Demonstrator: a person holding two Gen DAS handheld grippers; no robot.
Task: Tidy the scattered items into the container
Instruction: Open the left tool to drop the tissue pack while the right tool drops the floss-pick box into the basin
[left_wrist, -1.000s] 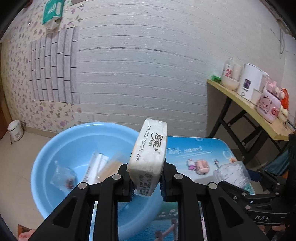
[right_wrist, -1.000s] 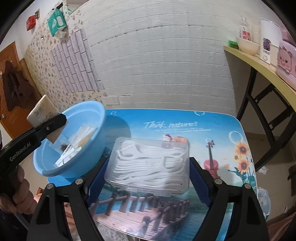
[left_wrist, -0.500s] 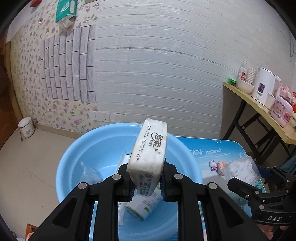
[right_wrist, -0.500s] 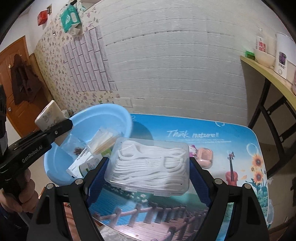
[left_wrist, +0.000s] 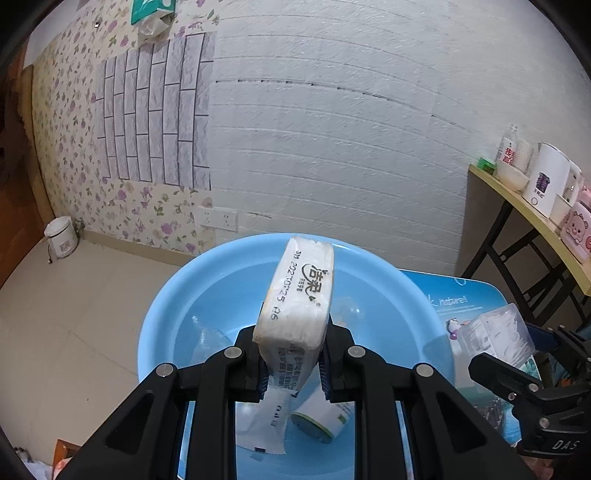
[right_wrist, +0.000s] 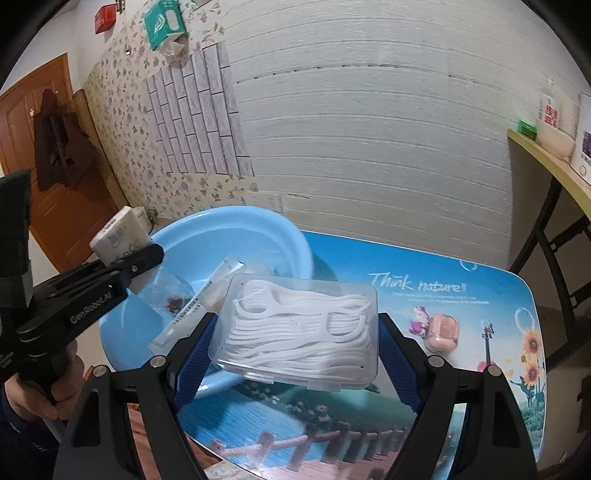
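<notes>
The tissue pack, printed with Chinese characters and a date code, stands on end, its long axis pointing up and away, clamped in the narrow left gripper above the blue basin. The clear box of floss picks lies flat, long axis crosswise, gripped by the wide-set right gripper over the table reading "Think nature!!".
</notes>
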